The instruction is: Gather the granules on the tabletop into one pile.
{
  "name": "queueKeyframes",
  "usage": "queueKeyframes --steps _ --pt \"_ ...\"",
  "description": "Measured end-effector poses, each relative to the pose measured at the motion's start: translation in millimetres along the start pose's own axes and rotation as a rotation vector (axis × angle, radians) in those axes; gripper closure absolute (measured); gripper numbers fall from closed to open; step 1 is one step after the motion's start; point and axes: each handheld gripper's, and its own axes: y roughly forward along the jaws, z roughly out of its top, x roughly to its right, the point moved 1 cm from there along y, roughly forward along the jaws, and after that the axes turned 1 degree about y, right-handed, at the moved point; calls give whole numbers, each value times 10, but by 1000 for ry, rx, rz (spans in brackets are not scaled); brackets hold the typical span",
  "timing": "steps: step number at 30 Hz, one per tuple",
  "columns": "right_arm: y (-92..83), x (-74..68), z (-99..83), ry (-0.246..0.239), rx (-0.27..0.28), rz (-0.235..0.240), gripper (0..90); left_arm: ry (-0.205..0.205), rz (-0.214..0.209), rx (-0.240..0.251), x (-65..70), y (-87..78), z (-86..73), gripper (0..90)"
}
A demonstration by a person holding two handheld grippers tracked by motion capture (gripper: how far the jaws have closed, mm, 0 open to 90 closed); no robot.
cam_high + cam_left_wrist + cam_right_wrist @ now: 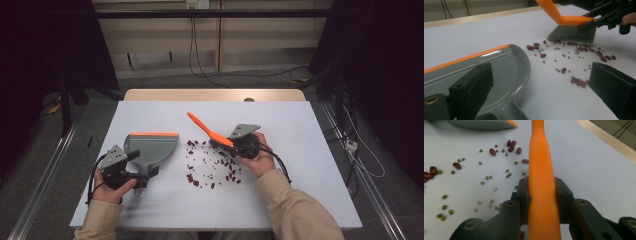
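The right gripper [541, 195] clenches the brush [571, 30] beside the beans [212, 165]; the left gripper [145, 172] grips the dustpan [150, 147] by its handle, apparently. Best sweep low toward the pan — short strokes, lip flat on the table [310, 150].

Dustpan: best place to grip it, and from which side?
Judging by its shape, grip the dustpan by the short stub handle at its near end, coming in from the person's side. The tray is broad, and its orange-edged lip faces away, so a rear hold leaves the mouth free for the beans.
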Motion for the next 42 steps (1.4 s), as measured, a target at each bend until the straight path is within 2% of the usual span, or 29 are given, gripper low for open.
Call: queueKeyframes --steps 3,17,21,23,29,36,42 --pt "-31 -40 -6 -5 2 16 708 1 -2 0 6 3 1 56" --pt "-123 -190 -47 -31 3 35 708 3 -3 0 19 4 8 56" --pt "-140 -199 -57 -20 10 27 709 8 -3 -1 20 4 10 56" --pt "-145 -194 -57 -5 15 38 709 10 -4 -1 22 5 11 56" --pt "-159 -190 -52 -5 16 40 709 7 -5 0 24 6 12 56" --pt "-205 -149 -26 44 59 18 709 4 -4 2 28 3 16 56" --pt "-298 -101 11 129 108 3 710 8 -5 1 31 3 20 56"
